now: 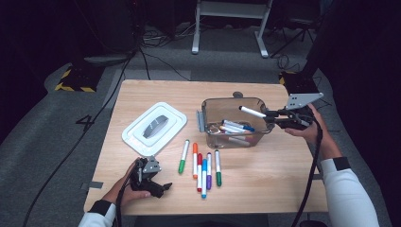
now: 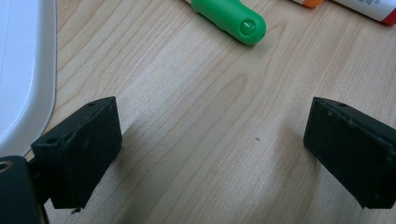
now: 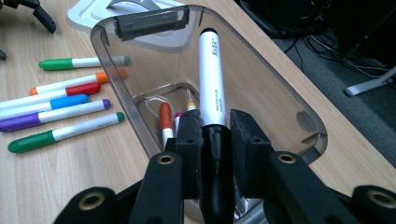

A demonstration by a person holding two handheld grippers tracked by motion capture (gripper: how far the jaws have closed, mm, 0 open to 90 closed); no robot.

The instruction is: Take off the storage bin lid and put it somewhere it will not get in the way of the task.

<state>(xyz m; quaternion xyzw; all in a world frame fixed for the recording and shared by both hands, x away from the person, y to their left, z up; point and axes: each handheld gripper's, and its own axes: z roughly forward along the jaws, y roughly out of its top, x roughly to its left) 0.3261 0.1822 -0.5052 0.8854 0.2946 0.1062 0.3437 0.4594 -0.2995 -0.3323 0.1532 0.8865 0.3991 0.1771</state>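
My right gripper point(image 1: 272, 117) is shut on the black end of a white marker point(image 1: 252, 112) and holds it over the clear plastic bin point(image 1: 208, 106). In the right gripper view the marker point(image 3: 212, 79) points away from the gripper point(image 3: 215, 135) above the bin point(image 3: 280, 93), where several markers point(image 3: 166, 119) lie at the bottom. Several more coloured markers point(image 1: 201, 163) lie in a row on the wooden table in front of the bin. My left gripper point(image 1: 163, 187) rests open on the table near the front left edge, nothing between its jaws point(image 2: 212, 144), with a green marker end point(image 2: 233, 21) just beyond.
A white bin lid point(image 1: 153, 126) lies flat on the table left of the bin, and its edge point(image 2: 23, 70) sits close to the left jaw. Bare wood point(image 1: 274, 170) spreads in front of the bin. Cables and a desk frame occupy the dark floor beyond the table.
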